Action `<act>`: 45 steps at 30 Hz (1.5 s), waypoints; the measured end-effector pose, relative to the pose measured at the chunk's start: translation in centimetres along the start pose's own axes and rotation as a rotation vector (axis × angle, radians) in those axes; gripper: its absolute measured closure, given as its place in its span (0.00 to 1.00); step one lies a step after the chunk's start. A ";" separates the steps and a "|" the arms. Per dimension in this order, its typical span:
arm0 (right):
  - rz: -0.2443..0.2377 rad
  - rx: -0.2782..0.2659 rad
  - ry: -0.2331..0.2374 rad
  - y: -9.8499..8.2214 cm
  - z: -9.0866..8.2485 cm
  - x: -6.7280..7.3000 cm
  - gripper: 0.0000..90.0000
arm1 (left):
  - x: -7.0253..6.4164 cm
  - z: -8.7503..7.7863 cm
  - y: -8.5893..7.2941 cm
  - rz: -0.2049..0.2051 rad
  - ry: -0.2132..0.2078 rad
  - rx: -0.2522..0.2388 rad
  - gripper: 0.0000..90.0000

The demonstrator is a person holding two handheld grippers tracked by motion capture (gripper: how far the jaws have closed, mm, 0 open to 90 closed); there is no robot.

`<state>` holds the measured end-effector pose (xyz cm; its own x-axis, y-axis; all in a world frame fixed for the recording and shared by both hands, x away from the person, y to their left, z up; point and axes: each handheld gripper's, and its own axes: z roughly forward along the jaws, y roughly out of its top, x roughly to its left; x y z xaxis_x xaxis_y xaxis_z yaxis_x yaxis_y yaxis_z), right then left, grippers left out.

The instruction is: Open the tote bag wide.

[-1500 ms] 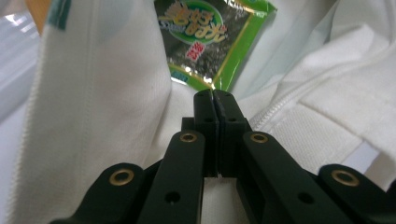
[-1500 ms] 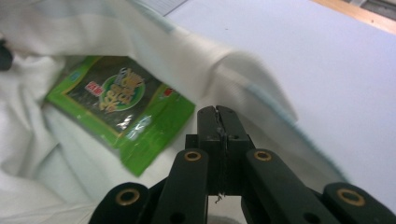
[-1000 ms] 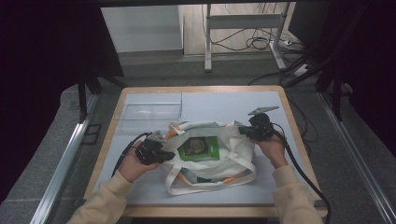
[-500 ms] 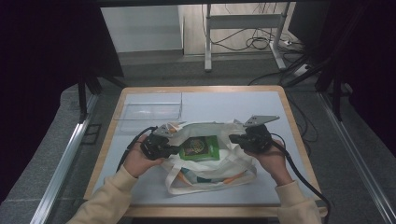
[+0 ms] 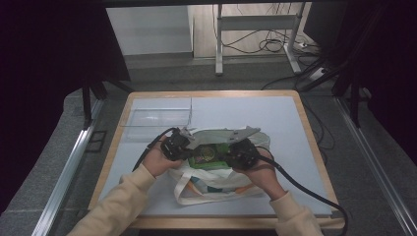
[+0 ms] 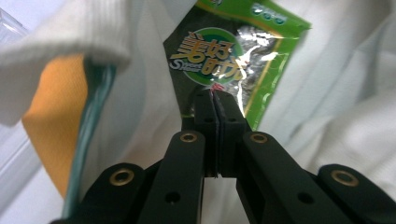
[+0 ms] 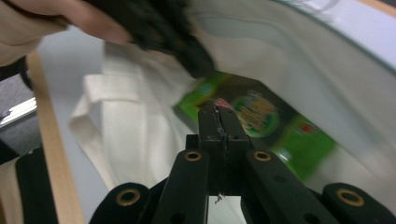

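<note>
At the far left of the counter [image 5: 295, 118], a clear plastic tray [image 5: 157, 118] sits apart from the work. Nearer the middle lies a white canvas tote bag [image 5: 216, 184] on its side, its mouth gaping, and inside it rests a green foil snack packet [image 5: 209, 155] with a round printed logo. The left gripper [image 5: 184, 146] is at the left edge of the bag's mouth, jaws pressed together; in the left gripper view [image 6: 215, 100] the tips sit right at the packet's lower edge [image 6: 233, 56], and whether they pinch a sliver of foil or bag cloth I cannot tell. Across the opening, the right gripper [image 5: 231, 156] has its jaws shut too, pointing at the packet in the right gripper view [image 7: 219, 116], nothing visibly caught between them. To my eye the step is working at the packet inside the bag; next, one pair of jaws must spread and take the packet's edge firmly.
</note>
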<state>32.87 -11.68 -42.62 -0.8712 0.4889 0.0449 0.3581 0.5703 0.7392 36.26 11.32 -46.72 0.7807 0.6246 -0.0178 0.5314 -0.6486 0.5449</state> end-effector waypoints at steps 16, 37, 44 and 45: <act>-0.017 0.124 0.051 -0.9 4.8 1.6 0.99 | 0.5 1.3 0.0 -0.015 0.045 0.028 1.00; -0.047 0.244 0.066 -1.1 8.0 1.9 0.99 | 0.9 1.3 -0.2 -0.005 0.076 0.058 1.00; -0.079 0.288 0.146 -1.7 8.0 2.9 0.99 | 1.3 1.6 0.2 -0.005 0.142 0.049 1.00; -0.084 0.288 0.154 -1.7 8.0 3.0 0.99 | 1.3 1.7 0.3 -0.008 0.147 0.050 1.00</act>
<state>32.34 -5.94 -49.12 -0.9344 0.3392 0.1089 0.3438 0.7785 0.5252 37.97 11.24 -47.98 0.7218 0.6845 0.1024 0.5562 -0.6618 0.5026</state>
